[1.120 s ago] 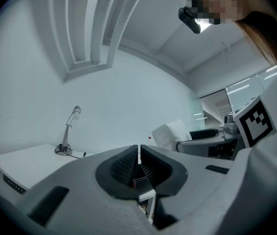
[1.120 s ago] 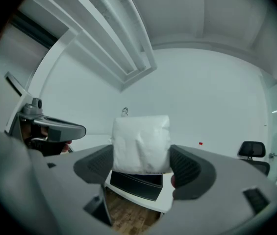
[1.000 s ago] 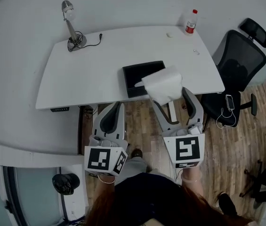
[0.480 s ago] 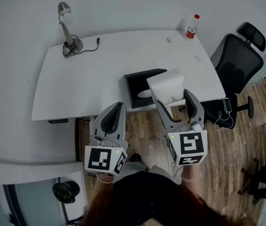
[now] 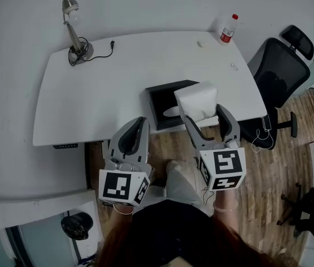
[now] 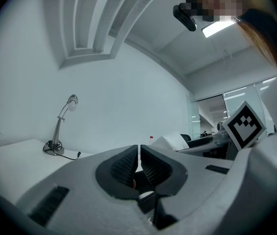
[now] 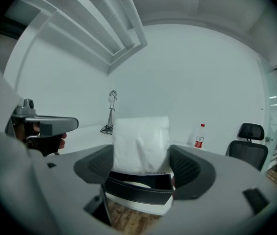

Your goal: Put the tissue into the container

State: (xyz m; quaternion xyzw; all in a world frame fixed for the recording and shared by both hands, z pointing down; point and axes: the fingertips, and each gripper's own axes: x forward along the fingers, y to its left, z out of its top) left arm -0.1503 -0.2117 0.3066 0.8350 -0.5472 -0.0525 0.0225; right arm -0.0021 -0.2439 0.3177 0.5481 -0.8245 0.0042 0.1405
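Tissue: a white folded tissue stands upright between the jaws of the right hand-held gripper, which press on its two sides. It hangs over the right part of the container.
Container: a black, low, rectangular box at the front edge of the white worktop. In the right gripper view its dark rim shows just under the tissue.
Left hand-held gripper: it has its jaws pressed together and is held in front of the worktop edge, left of the container and apart from it.
Around: a desk lamp with its cable is at the far left corner, and a red-capped bottle at the far right corner. A black office chair stands beside the right end.
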